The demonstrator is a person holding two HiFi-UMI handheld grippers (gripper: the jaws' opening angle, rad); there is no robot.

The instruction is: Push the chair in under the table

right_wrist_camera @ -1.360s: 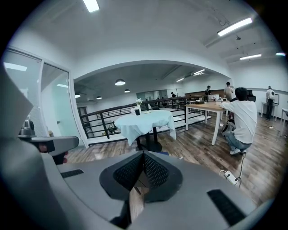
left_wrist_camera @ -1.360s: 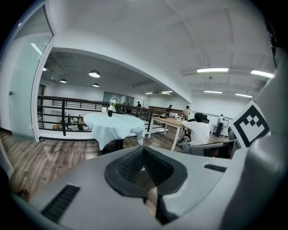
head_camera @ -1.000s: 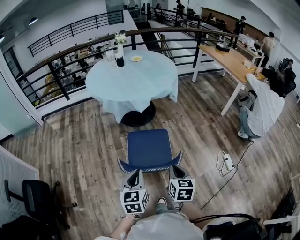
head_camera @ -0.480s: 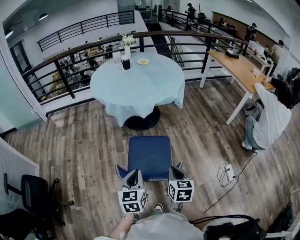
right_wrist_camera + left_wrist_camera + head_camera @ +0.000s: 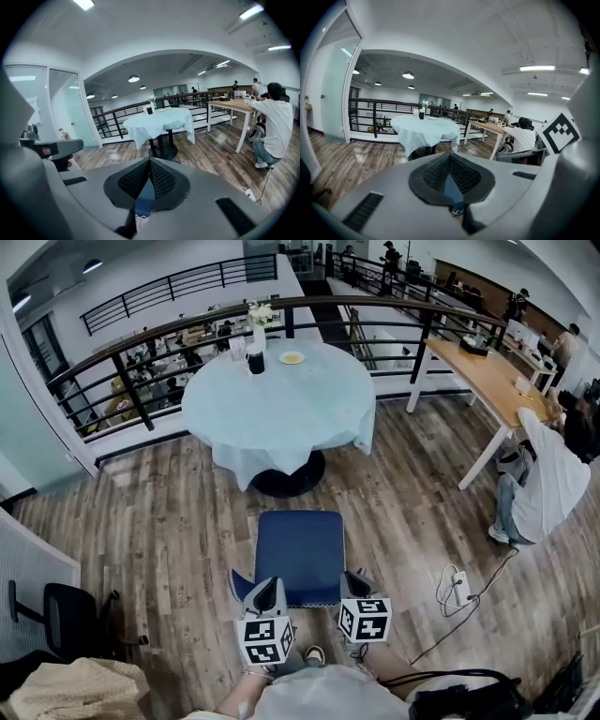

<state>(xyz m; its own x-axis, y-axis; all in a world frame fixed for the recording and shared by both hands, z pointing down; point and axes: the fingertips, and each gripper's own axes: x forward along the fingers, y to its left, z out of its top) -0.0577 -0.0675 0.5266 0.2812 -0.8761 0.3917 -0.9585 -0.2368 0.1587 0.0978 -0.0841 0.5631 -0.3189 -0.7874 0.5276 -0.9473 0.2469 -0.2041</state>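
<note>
The head view looks steeply down from high up onto the chair (image 5: 300,554), with the round bench (image 5: 281,404) farther ahead and the railing (image 5: 128,392) beyond it. Each gripper view sits low and close behind its own tongs, the left tongs (image 5: 450,174) and the right tongs (image 5: 149,180), facing forward across the floor (image 5: 347,159). All three share the round bench, the railing and the long wooden desk (image 5: 483,376) at the right.
</note>
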